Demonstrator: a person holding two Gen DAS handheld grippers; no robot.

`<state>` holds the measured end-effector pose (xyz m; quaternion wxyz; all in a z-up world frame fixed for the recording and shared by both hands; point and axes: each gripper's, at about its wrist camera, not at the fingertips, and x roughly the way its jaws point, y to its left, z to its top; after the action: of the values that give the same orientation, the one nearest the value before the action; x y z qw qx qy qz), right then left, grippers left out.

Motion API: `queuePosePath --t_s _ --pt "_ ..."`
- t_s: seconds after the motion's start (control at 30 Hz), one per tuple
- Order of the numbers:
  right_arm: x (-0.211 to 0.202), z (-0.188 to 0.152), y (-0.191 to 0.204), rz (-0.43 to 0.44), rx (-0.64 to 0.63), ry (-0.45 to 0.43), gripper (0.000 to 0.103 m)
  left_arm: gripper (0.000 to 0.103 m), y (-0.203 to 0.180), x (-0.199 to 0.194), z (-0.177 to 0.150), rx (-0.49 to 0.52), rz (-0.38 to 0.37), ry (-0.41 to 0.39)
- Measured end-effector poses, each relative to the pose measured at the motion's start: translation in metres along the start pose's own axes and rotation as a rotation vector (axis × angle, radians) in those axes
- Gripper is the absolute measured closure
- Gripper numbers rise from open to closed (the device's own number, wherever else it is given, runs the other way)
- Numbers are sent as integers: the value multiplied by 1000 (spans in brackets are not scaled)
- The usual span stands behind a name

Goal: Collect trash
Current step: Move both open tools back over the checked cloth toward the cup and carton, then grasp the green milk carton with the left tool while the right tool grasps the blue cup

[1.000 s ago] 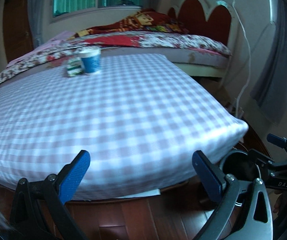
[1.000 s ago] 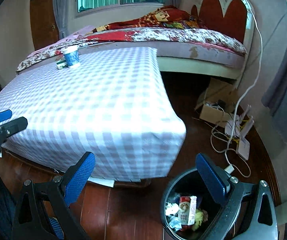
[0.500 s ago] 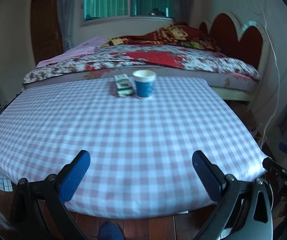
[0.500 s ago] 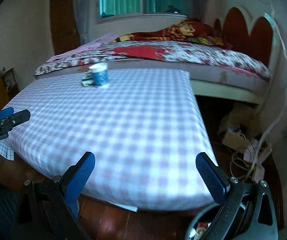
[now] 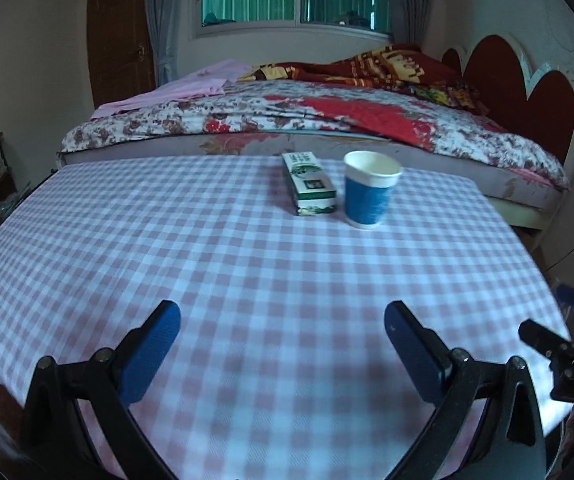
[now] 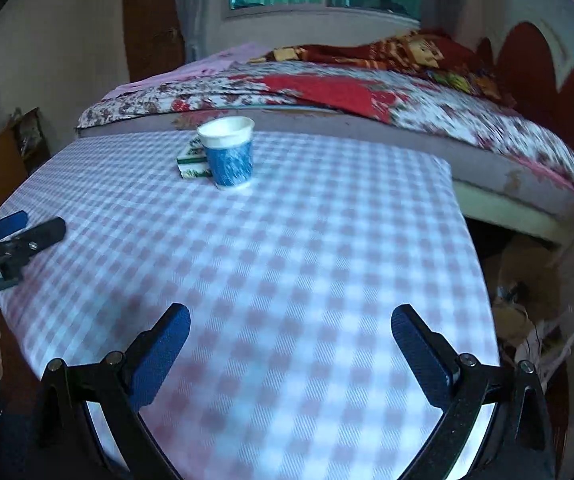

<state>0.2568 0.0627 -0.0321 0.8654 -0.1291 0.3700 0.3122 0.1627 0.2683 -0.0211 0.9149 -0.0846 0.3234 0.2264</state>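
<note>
Cup (image 5: 371,188) and box (image 5: 308,182) stand just beside each other at the far side of the checked worktop (image 5: 247,280), near the bed (image 5: 327,120). You hold both the left gripper (image 5: 281,344) and right gripper (image 6: 289,344) empty, jaws spread wide, aimed at them, well short, ready for a reach.

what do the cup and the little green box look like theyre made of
The cup looks like paper: matte white rolled rim and inside, printed blue wall. The box looks like thin printed cardboard with sharp folded edges and a slight sheen, possibly a plastic wrap.
</note>
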Motion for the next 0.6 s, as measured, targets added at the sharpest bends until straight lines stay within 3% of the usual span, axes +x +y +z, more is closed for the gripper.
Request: queuePosePath --t_s 0.13,0.27,0.6 --pt "29 26 10 25 -11 -23 2 1 9 30 17 -18 1 18" --pt "55 50 16 62 -9 -31 10 1 10 61 33 -15 57 26" --pt "134 101 47 101 -69 -11 20 2 25 100 59 -1 32 27"
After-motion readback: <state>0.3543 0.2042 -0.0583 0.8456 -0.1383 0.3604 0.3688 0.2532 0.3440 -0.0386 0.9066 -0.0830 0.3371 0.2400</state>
